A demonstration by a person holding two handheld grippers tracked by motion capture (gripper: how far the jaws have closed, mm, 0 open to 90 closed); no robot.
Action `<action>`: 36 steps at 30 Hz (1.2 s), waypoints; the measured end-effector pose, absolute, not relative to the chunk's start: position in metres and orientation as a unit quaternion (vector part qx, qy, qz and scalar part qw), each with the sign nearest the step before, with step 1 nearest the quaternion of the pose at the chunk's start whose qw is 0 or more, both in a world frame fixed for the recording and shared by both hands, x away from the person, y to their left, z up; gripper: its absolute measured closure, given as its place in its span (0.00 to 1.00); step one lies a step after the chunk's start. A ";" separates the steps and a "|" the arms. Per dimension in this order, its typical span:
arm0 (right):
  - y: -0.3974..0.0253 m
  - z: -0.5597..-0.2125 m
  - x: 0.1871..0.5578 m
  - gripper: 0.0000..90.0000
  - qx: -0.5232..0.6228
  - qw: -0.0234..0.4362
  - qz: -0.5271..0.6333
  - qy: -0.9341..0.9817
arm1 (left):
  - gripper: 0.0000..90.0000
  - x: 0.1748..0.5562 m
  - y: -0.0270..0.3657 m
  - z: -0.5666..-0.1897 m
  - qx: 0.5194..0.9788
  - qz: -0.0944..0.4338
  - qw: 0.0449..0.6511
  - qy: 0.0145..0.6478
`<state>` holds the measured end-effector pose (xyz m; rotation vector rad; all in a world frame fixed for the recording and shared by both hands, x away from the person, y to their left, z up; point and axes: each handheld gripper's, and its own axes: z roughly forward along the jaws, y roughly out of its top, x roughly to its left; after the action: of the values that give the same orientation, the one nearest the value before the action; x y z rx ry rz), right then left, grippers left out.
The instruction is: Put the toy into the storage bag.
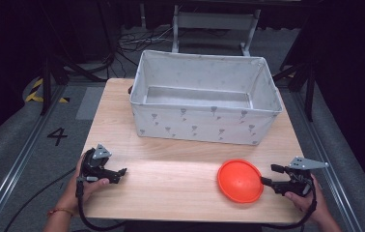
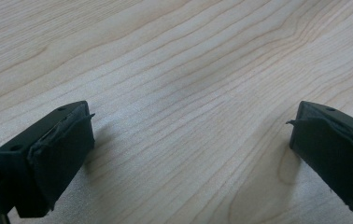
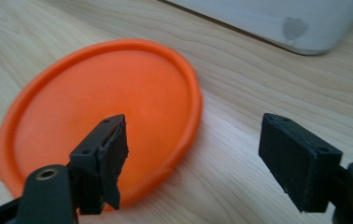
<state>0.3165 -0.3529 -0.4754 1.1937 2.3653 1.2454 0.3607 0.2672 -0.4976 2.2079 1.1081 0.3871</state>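
Hand-held gripper (image 3: 193, 154) astride orange plate (image 3: 104, 107) rim

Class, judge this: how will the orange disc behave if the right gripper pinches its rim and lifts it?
The disc looks thin and shallow, so probably light. Its smooth, slightly glossy surface may slip between the fingers. Lying flat on the table, it should slide rather than roll if nudged.

A black numeral "4" (image 1: 57, 136) is marked on the grey floor (image 1: 16, 145) just off the left edge of the surface (image 1: 171, 169); nothing else carries readable text.
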 end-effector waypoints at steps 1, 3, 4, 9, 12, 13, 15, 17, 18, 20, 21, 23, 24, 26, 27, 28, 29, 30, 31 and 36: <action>-0.348 -0.476 0.317 0.25 0.400 0.106 0.420 0.807 | 0.00 0.361 0.267 -0.498 0.838 0.146 0.315 0.421; -0.343 -0.478 0.317 0.25 0.397 0.107 0.417 0.811 | 0.00 0.361 0.267 -0.498 0.838 0.147 0.315 0.420; -0.340 -0.480 0.318 0.25 0.396 0.113 0.412 0.813 | 0.00 0.361 0.267 -0.498 0.838 0.147 0.315 0.421; -0.328 -0.489 0.320 0.20 0.385 0.101 0.402 0.825 | 0.00 0.361 0.267 -0.498 0.838 0.146 0.315 0.421; -0.322 -0.495 0.322 0.19 0.381 0.097 0.393 0.831 | 0.00 0.361 0.267 -0.498 0.838 0.147 0.315 0.420; -0.320 -0.496 0.323 0.19 0.380 0.095 0.389 0.834 | 0.00 0.361 0.267 -0.498 0.838 0.147 0.315 0.420; -0.317 -0.498 0.323 0.17 0.380 0.105 0.383 0.835 | 0.00 0.361 0.267 -0.498 0.838 0.147 0.315 0.420; -0.314 -0.499 0.324 0.16 0.379 0.114 0.378 0.837 | 0.00 0.361 0.267 -0.498 0.838 0.147 0.315 0.420; -0.313 -0.499 0.324 0.16 0.379 0.117 0.376 0.837 | 0.00 0.361 0.267 -0.498 0.838 0.147 0.315 0.420; -0.309 -0.500 0.324 0.15 0.374 0.125 0.371 0.841 | 0.00 0.361 0.267 -0.498 0.838 0.147 0.315 0.420; -0.307 -0.500 0.323 0.15 0.370 0.126 0.370 0.843 | 0.00 0.361 0.267 -0.498 0.838 0.147 0.315 0.420; -0.305 -0.500 0.323 0.18 0.365 0.124 0.372 0.844 | 0.00 0.361 0.267 -0.498 0.838 0.147 0.315 0.420; -0.304 -0.499 0.322 0.19 0.363 0.122 0.372 0.846 | 0.00 0.361 0.267 -0.498 0.838 0.147 0.315 0.420; -0.304 -0.497 0.323 0.24 0.364 0.120 0.367 0.847 | 0.00 0.361 0.267 -0.498 0.838 0.147 0.315 0.420; -0.304 -0.497 0.323 0.24 0.364 0.120 0.367 0.847 | 0.00 0.361 0.267 -0.498 0.838 0.147 0.315 0.420; -0.304 -0.497 0.324 0.25 0.365 0.120 0.368 0.847 | 0.00 0.361 0.267 -0.498 0.838 0.147 0.315 0.420; -0.304 -0.497 0.324 0.27 0.366 0.119 0.367 0.847 | 0.00 0.361 0.267 -0.498 0.838 0.147 0.315 0.421; -0.304 -0.496 0.324 0.28 0.367 0.119 0.367 0.847 | 0.00 0.361 0.267 -0.498 0.838 0.147 0.315 0.420; -0.303 -0.496 0.325 0.30 0.368 0.118 0.365 0.847 | 0.00 0.361 0.267 -0.498 0.838 0.147 0.315 0.420; -0.307 -0.490 0.335 0.56 0.389 0.093 0.367 0.840 | 0.00 0.361 0.267 -0.498 0.838 0.147 0.315 0.420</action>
<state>0.3345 -0.3066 -0.4904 1.1544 2.4928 1.0898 0.3606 0.2672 -0.4976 2.2083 1.1078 0.3878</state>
